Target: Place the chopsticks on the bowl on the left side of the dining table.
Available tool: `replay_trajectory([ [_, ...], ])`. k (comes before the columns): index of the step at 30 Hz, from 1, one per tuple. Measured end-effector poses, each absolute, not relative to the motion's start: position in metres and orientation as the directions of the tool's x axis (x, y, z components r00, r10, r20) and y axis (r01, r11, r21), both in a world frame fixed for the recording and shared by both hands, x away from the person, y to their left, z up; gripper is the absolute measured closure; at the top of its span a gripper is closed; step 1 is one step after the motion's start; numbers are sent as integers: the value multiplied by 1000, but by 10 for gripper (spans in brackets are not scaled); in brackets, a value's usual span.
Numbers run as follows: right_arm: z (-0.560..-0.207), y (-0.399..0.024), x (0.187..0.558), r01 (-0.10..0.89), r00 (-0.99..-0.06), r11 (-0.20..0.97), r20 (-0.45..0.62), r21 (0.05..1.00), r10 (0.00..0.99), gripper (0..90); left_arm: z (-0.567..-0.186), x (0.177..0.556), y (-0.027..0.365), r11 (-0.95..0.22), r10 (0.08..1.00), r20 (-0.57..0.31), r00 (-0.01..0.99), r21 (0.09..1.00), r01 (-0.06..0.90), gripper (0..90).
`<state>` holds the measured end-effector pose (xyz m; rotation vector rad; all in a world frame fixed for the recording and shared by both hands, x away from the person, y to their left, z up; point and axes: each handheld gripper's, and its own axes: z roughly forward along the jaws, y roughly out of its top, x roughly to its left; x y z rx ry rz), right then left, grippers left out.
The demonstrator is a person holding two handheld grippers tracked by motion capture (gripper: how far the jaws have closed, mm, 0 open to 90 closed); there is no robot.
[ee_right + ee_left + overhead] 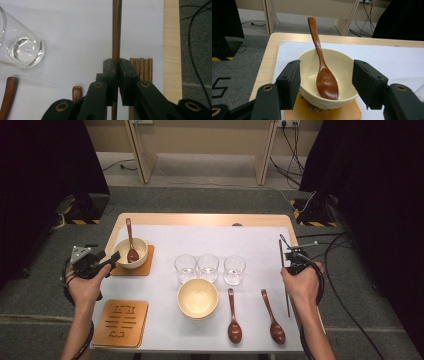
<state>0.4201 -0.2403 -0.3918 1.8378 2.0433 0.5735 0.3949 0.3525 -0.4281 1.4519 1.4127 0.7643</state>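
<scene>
A cream bowl [131, 252] [312, 72] stands on a wooden coaster [148, 265] at the table's left, with a brown wooden spoon [131, 245] [325, 82] resting in it. My left gripper [112, 261] [326, 82] is level with the bowl's near side, its jaws open wide on either side of the bowl. At the right edge of the mat my right gripper [295, 256] [117, 63] is shut on one thin wooden chopstick [281, 251] [116, 30], which runs between the jaws. Several more chopsticks [142, 66] lie flat on the mat beside it.
Three clear glasses [207, 266] [23, 50] stand in a row mid-table. In front of them sits an empty cream bowl [198, 298]. Two wooden spoons [234, 317] [272, 317] lie at the front right. A bare wooden coaster [121, 322] lies at the front left.
</scene>
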Motion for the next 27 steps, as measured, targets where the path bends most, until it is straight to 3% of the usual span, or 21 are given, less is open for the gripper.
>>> replay_trajectory([
  [27, -379, -235, 429, 693, -120, 63, 28, 718, 992, 846, -429, 394, 352, 104, 975, -171, 144, 918, 383, 395],
])
